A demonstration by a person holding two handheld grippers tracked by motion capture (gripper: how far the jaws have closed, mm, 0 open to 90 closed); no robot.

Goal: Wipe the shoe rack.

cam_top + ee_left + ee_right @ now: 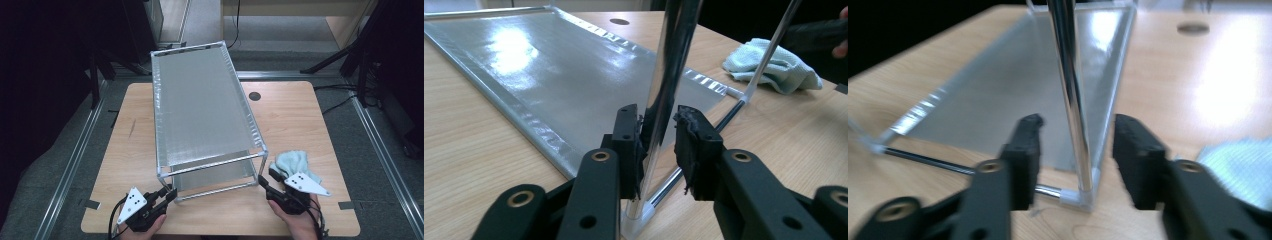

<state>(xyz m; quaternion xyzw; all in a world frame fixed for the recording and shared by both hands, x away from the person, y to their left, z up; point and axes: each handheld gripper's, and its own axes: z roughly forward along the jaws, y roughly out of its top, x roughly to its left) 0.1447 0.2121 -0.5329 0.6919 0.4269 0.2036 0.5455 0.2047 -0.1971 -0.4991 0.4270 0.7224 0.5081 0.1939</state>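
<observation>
A two-shelf rack [200,110] of chrome rods with silvery mesh shelves stands on the wooden table [295,120]. My left gripper [170,193] is at its near left corner post [669,75]. That post runs between the jaws of the left gripper [658,131], whose pads lie close on either side with a thin gap, so it is open. My right gripper [264,178] is at the near right corner post [1068,75]. The right gripper [1077,142] is open, and the post stands between its jaws with clear gaps on both sides.
A crumpled pale blue cloth [292,162] lies on the table just right of the rack, beside my right gripper, and appears again as the cloth [774,65] beyond the lower shelf. A round cable hole [255,96] sits at the far right. Metal rails flank the table.
</observation>
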